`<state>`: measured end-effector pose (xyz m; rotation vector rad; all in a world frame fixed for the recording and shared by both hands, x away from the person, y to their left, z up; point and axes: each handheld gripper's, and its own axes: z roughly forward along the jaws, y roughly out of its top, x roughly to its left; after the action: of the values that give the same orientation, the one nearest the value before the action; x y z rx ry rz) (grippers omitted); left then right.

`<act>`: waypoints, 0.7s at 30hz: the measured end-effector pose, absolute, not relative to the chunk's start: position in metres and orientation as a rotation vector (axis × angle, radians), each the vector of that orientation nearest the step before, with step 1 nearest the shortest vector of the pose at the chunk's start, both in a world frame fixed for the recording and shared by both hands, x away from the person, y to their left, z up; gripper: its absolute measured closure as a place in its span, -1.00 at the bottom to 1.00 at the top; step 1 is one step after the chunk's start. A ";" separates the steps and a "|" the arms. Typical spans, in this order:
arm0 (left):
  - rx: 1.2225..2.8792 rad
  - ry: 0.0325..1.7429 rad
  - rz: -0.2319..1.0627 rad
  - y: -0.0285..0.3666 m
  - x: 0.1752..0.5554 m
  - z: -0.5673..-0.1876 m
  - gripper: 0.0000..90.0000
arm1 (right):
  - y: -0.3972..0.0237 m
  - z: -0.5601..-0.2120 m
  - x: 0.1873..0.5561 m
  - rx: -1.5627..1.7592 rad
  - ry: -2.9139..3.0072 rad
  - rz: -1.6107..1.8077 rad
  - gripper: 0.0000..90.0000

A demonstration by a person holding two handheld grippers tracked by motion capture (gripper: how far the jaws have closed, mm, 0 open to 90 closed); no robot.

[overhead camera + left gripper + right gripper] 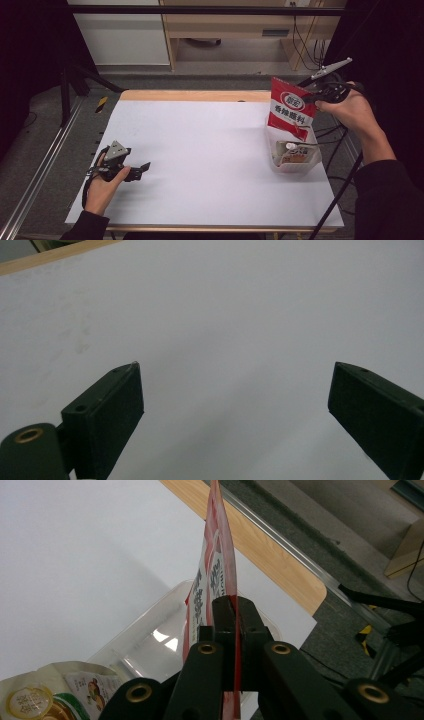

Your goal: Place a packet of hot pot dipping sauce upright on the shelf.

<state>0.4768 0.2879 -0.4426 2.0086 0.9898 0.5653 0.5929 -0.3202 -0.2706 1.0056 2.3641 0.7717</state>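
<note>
Dark sleeves are worn on both forearms. The left gripper [142,168] is black, topped by a grey three-cornered plate — its jaws are blunt black wedges (brass-ringed holes are seen at their bases). The right gripper [311,95] is likewise black, with a black cable.

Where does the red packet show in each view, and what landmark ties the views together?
High view: red packet at right, hanging over the clear tub, pinched at its edge by the right gripper.
Left gripper view: not in it; white table between open jaws.
Right gripper view: packet at centre, seen edge-on, rising from the shut jaws above the tub.
Shared landmark: the table's wooden edge.
</note>
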 end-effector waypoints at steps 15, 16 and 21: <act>2.012 0.993 0.563 0.286 0.476 -0.443 -0.84 | -0.335 -0.294 0.593 1.088 2.319 0.780 0.99; 2.013 0.992 0.566 0.287 0.477 -0.443 -0.84 | -0.338 -0.296 0.593 1.095 2.315 0.776 0.98; 2.013 0.994 0.566 0.287 0.477 -0.443 -0.84 | -0.350 -0.306 0.592 1.133 2.296 0.740 0.90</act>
<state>0.4768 0.2866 -0.4432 2.0132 0.9940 0.5664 0.5922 -0.3500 -0.3058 1.1326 2.2961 0.7404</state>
